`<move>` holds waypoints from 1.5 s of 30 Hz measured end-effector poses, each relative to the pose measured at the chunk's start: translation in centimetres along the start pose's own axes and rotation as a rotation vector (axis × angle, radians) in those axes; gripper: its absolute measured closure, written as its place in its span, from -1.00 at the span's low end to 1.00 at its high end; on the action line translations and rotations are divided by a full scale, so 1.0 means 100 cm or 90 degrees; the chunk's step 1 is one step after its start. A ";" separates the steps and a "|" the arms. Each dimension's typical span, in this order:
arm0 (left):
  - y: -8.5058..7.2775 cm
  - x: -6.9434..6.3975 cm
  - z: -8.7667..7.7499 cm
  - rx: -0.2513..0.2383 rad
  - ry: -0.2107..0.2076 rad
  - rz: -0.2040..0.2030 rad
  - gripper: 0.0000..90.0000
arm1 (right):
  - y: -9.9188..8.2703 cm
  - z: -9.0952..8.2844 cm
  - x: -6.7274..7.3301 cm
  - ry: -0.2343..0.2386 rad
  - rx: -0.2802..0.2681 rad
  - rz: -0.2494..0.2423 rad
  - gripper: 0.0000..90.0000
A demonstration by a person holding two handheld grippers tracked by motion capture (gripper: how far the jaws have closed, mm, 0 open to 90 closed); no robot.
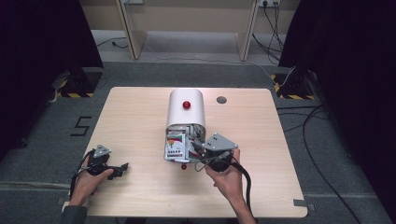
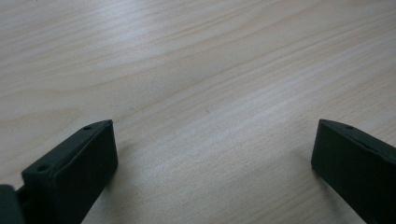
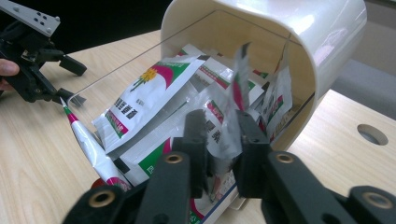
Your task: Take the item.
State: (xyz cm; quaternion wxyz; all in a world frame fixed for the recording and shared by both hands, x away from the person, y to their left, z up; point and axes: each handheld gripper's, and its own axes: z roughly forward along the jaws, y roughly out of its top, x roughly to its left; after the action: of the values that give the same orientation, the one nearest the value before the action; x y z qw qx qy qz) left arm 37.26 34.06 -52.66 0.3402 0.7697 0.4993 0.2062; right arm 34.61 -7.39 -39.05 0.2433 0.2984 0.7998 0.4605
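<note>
My right gripper (image 3: pixel 219 140) pinches a sachet (image 3: pixel 232 100) at the box (image 1: pixel 186 108) mouth; left gripper (image 1: pixel 122 168) (jaws wide, empty) rests at eight o'clock.

Right gripper (image 3: pixel 223 135) fingers (image 3: pixel 196 140) pinching a sachet (image 3: pixel 236 93) inside the white container (image 3: pixel 299 28)

Bare wooden table (image 1: pixel 135 116) lies open left of the white container (image 1: pixel 186 108) and along the far-right side. The container's near mouth is crowded with sachets (image 3: pixel 154 93), blocking passage there.
</note>
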 end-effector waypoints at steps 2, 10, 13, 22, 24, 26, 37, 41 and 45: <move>0.000 0.000 0.000 0.000 0.000 0.000 -1.00 | 0.000 0.000 -0.001 0.003 -0.006 -0.002 0.81; 0.000 0.000 0.000 0.000 0.000 0.000 -1.00 | 0.002 -0.014 -0.003 0.022 -0.045 0.005 0.93; 0.000 0.000 0.000 0.000 0.000 0.000 -1.00 | 0.004 -0.018 -0.004 0.023 -0.060 0.008 0.93; 0.000 0.000 0.000 0.000 0.000 -0.001 -1.00 | 0.011 -0.032 -0.005 0.032 -0.094 0.006 0.94; 0.000 0.000 0.000 0.000 0.000 -0.001 -1.00 | 0.013 -0.034 -0.006 0.033 -0.099 0.008 0.94; 0.000 0.000 0.000 0.000 0.000 -0.001 -1.00 | 0.014 -0.037 -0.006 0.035 -0.103 0.004 0.94; 0.000 0.000 0.000 0.000 0.001 -0.001 -1.00 | 0.007 -0.054 -0.019 0.027 -0.124 0.015 0.94; 0.000 0.000 0.000 0.000 0.000 -0.001 -1.00 | 0.004 -0.061 -0.026 0.017 -0.129 0.022 0.94; 0.000 0.000 0.000 0.000 0.001 -0.001 -1.00 | 0.001 -0.066 -0.031 0.008 -0.127 0.024 0.94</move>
State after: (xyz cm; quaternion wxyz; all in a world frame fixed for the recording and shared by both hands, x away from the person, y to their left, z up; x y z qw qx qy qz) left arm 37.23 34.07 -52.66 0.3399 0.7694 0.4998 0.2064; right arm 32.45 -13.37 -35.58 0.2579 0.2847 0.7456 0.5445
